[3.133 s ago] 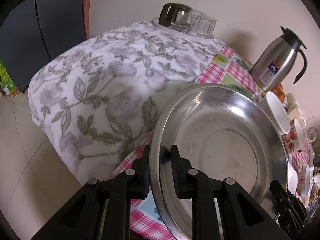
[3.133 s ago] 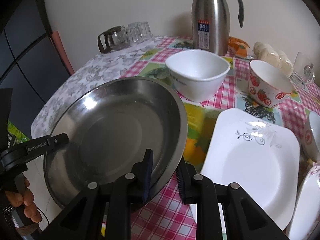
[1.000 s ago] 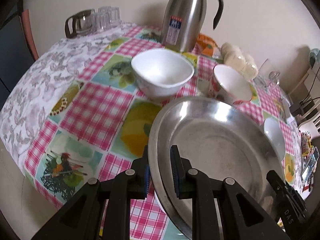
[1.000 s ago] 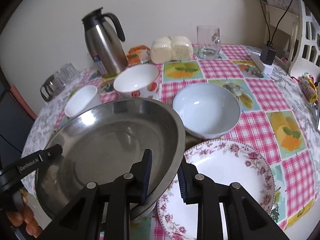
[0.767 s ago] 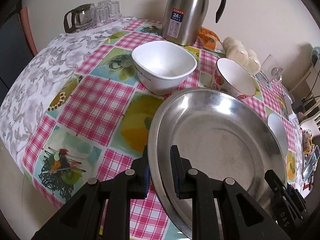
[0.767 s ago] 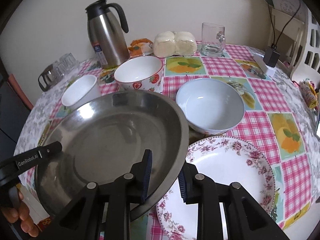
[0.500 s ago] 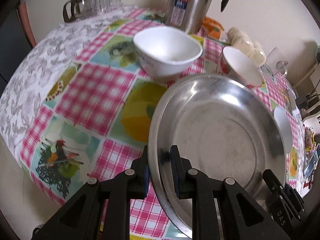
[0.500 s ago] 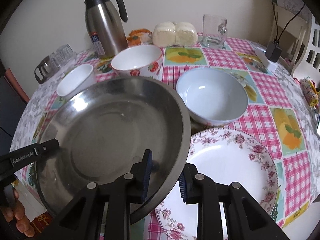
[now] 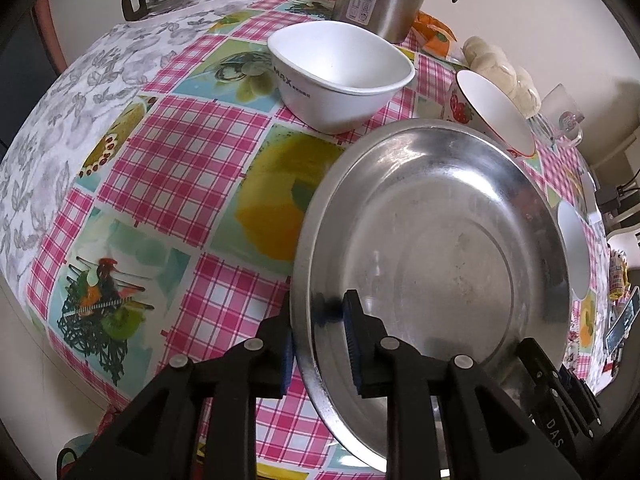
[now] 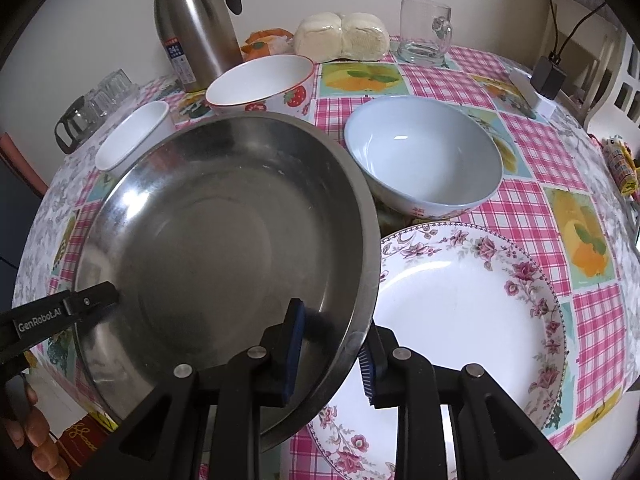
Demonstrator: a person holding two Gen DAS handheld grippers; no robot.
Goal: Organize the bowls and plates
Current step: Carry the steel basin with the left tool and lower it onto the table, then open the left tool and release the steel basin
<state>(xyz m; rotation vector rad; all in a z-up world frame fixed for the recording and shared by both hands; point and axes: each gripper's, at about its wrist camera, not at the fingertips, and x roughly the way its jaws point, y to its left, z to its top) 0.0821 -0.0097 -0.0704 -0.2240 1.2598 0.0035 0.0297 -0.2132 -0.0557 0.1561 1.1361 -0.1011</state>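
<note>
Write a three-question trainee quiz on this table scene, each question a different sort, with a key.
1. True or false: both the left gripper and the right gripper have their fingers clamped on the rim of the steel plate.
2. Multiple choice: what lies directly right of the steel plate in the right wrist view? A) floral-rimmed plate B) glass mug C) steel thermos
3. Fill in: the bowl beside the thermos bears printed red ____.

Key: 1 true; 2 A; 3 strawberries.
</note>
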